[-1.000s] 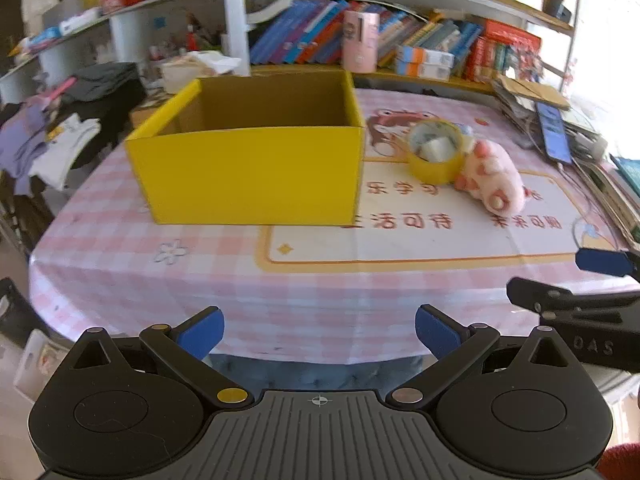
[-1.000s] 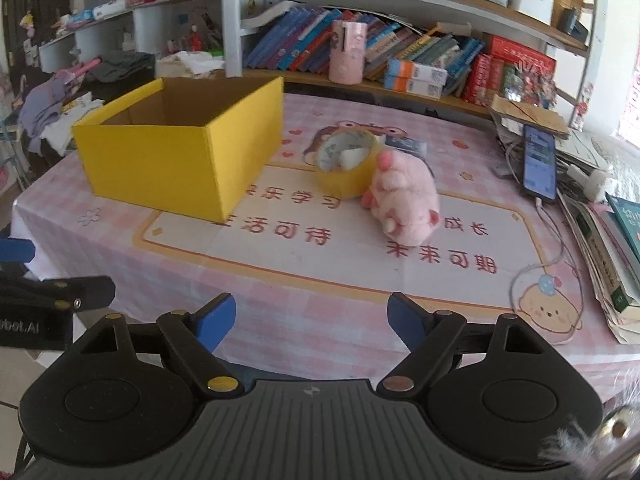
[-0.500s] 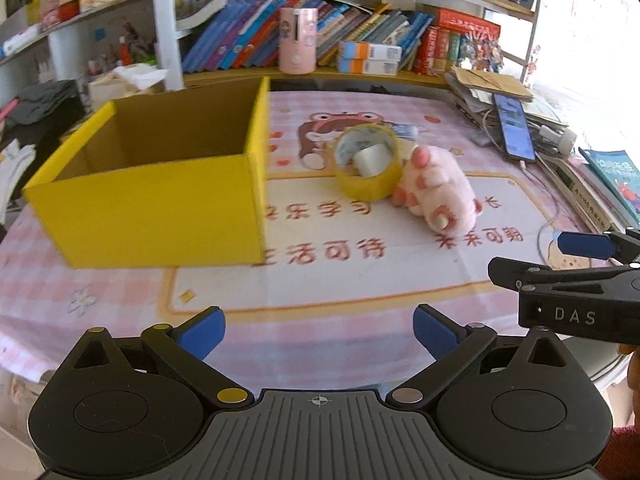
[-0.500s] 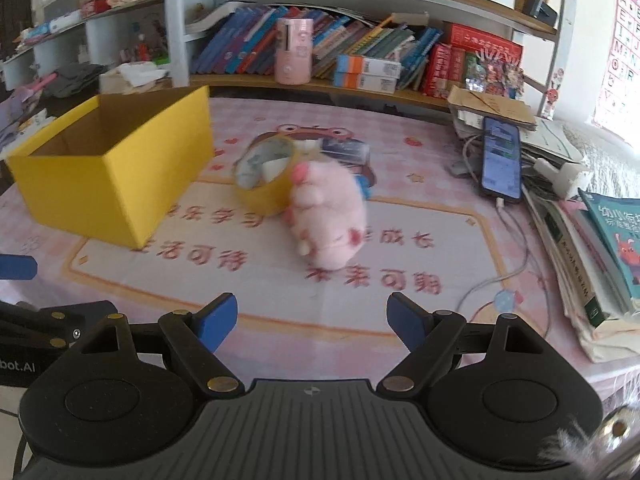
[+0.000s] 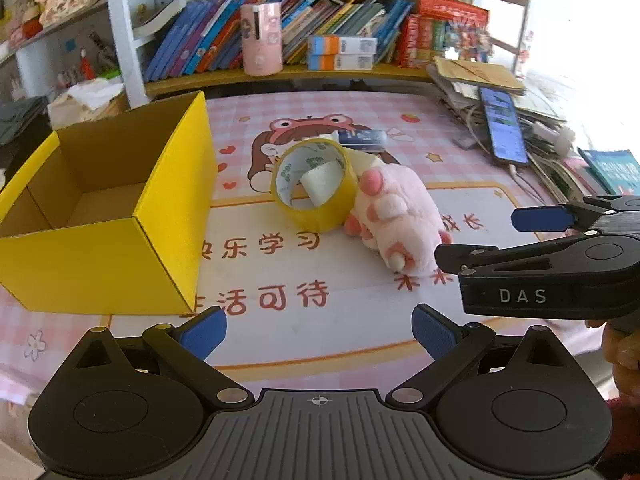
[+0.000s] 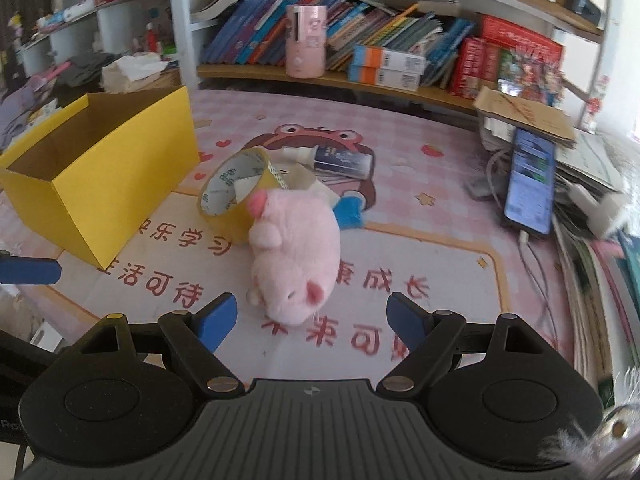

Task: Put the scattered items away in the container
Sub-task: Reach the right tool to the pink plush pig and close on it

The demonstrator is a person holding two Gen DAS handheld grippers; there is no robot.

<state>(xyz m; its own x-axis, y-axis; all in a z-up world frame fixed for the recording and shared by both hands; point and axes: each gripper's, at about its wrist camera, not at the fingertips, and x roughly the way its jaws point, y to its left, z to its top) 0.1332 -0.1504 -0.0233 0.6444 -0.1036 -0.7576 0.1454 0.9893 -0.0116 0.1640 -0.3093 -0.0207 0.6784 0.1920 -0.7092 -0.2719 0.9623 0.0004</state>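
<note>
Between yellow box (image 5: 120, 208) and plush paw (image 6: 294, 256) lies bare mat; each hand-held gripper (image 5: 319, 330) (image 6: 310, 318) gapes, empty.

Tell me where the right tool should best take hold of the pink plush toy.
Probably across the plush toy at its soft middle, coming from the near side. It lies lengthwise toward the right tool, whose open jaws already straddle its width. The far end touches the tape roll, so avoid gripping there.

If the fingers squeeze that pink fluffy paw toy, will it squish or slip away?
The pink paw toy looks plush, so it would probably squish and give rather than slip. It seems light for its size. It lies flat on the mat, so rolling is unlikely, though it leans against the tape roll, which might get nudged.
</note>
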